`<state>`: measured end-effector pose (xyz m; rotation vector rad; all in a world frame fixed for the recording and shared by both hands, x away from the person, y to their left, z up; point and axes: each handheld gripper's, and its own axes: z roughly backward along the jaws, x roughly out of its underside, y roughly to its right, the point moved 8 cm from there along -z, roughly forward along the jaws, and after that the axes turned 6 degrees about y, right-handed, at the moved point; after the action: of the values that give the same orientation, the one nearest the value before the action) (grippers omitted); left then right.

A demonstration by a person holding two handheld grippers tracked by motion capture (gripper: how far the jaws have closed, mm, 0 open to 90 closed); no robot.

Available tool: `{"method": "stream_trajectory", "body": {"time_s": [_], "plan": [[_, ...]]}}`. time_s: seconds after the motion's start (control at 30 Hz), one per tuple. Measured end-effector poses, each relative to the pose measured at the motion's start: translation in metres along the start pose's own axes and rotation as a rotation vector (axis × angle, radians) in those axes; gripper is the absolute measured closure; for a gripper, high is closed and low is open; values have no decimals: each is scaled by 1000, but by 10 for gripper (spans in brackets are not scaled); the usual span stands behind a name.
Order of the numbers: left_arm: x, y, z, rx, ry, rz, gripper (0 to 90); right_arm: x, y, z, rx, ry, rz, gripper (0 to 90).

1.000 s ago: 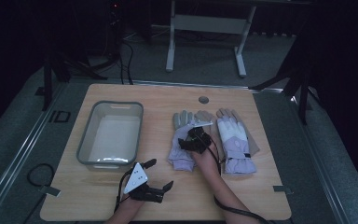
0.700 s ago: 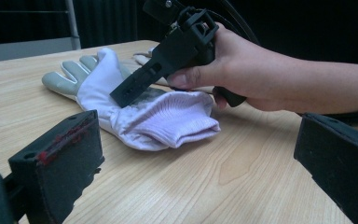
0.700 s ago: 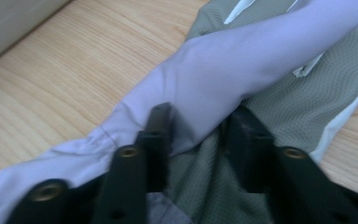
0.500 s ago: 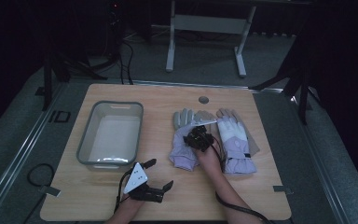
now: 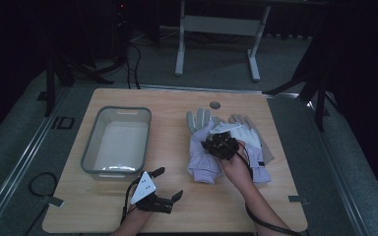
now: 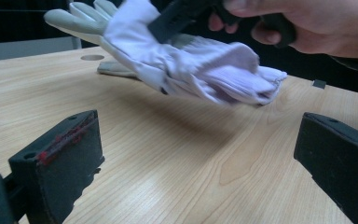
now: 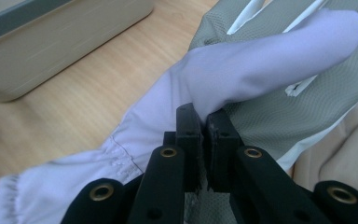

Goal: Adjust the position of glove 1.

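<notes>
Pinching a fold of the near glove (image 7: pixel 242 79), the right gripper (image 7: pixel 204 122) is seen with jaws pressed tight on the pale fabric; they have just been closing, with the cloth caught between them. Compared with 1 second ago, when the glove lay flat beside the second glove (image 5: pixel 248 140), its palm end is now raised off the table (image 6: pixel 168 168), cuff drooping. A secure grasp is judged achieved, and a carry toward the grey bin (image 5: pixel 89 152) is likely next. The left gripper (image 5: pixel 170 184) is rested near the front edge, jaws spread, nothing held.
</notes>
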<state>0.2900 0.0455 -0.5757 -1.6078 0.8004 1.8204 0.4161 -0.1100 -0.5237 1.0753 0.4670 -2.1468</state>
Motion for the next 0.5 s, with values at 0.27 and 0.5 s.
{"method": "stream_trajectory", "body": {"time_s": [0.27, 0.5], "plan": [[0, 0, 0, -3, 0, -4, 11, 28, 3, -13, 9, -43, -8, 854], [0, 0, 0, -1, 0, -3, 11, 45, 7, -39, -15, -92, 1, 849]]}}
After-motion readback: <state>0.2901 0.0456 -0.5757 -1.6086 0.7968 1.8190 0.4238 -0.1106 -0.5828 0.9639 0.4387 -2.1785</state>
